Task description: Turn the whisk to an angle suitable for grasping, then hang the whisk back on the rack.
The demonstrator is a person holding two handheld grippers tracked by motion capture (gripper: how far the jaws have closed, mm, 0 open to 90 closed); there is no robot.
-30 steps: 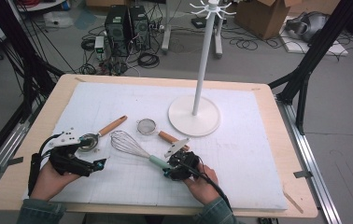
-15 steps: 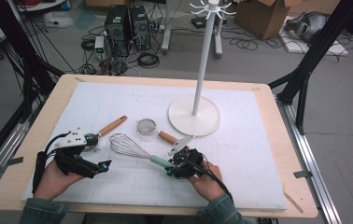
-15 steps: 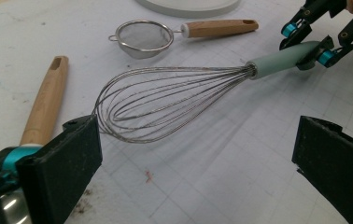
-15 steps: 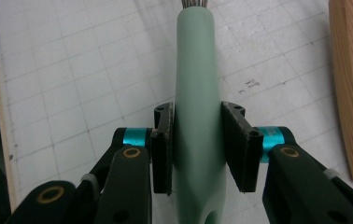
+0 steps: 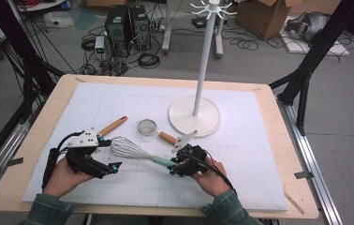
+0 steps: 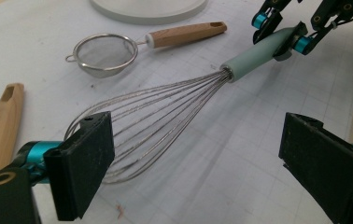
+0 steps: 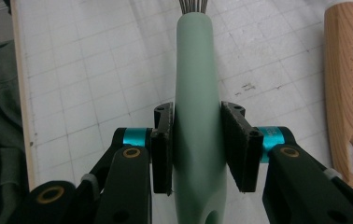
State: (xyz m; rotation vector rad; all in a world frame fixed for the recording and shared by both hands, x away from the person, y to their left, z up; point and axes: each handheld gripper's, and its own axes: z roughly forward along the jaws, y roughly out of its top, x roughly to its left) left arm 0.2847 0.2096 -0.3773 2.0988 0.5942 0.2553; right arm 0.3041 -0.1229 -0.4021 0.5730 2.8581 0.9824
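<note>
Right gripper [image 7: 197, 149] clamps the whisk [image 5: 140, 153] by its green handle, whisk lying on the counter [image 5: 259, 154]. Left gripper [image 6: 198, 163] has just been closing, jaws wide, wire head between them untouched

whisk [image 5: 130, 151] centre frame, lying on mat [image 5: 259, 154] | strainer [image 5: 148, 126] just above it | stand base [image 5: 195, 116] upper right of strainer

No readable text, no labels, no brands, no numbers, no signs on anything in view
</note>
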